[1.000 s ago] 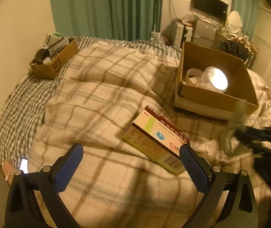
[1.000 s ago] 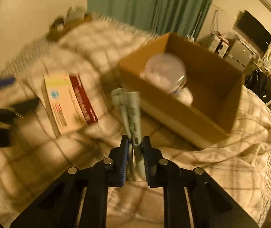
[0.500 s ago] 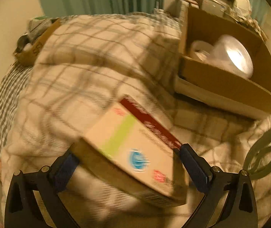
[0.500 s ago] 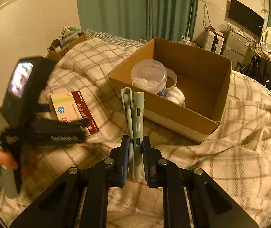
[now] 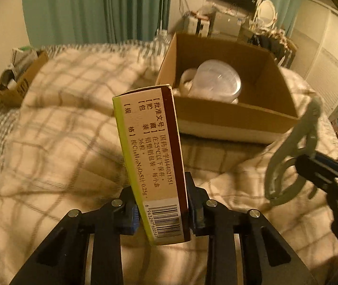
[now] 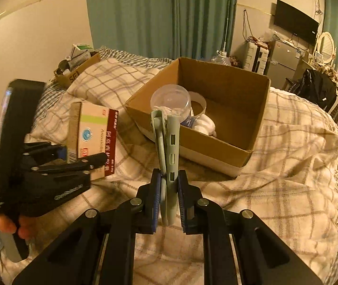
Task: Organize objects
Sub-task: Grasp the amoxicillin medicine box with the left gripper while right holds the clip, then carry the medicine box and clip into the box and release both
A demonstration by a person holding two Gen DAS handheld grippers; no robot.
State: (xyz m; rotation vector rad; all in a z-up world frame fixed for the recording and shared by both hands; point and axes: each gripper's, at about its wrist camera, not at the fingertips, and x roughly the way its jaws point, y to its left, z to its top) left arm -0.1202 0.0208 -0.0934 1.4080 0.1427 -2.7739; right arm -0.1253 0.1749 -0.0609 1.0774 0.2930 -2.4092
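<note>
My left gripper (image 5: 161, 204) is shut on a medicine box (image 5: 152, 156) and holds it on edge above the plaid blanket; the box also shows in the right wrist view (image 6: 93, 133). My right gripper (image 6: 169, 190) is shut on a pale green plastic clip (image 6: 167, 147), which also shows in the left wrist view (image 5: 292, 152). An open cardboard box (image 5: 285, 90) lies on the bed ahead of both grippers, also in the right wrist view (image 6: 259, 118). It holds a clear lidded tub (image 5: 216, 83) and white items.
A smaller cardboard box (image 5: 19, 80) full of items sits at the bed's far left by the wall. Green curtains (image 6: 159, 16) hang behind the bed. A TV, cabinets and a mirror stand at the far right. The plaid blanket (image 5: 62, 142) is rumpled.
My left gripper has shut on the medicine box and lifted it off the blanket, turning it on edge. My right gripper still holds the green clip near the cardboard box.
</note>
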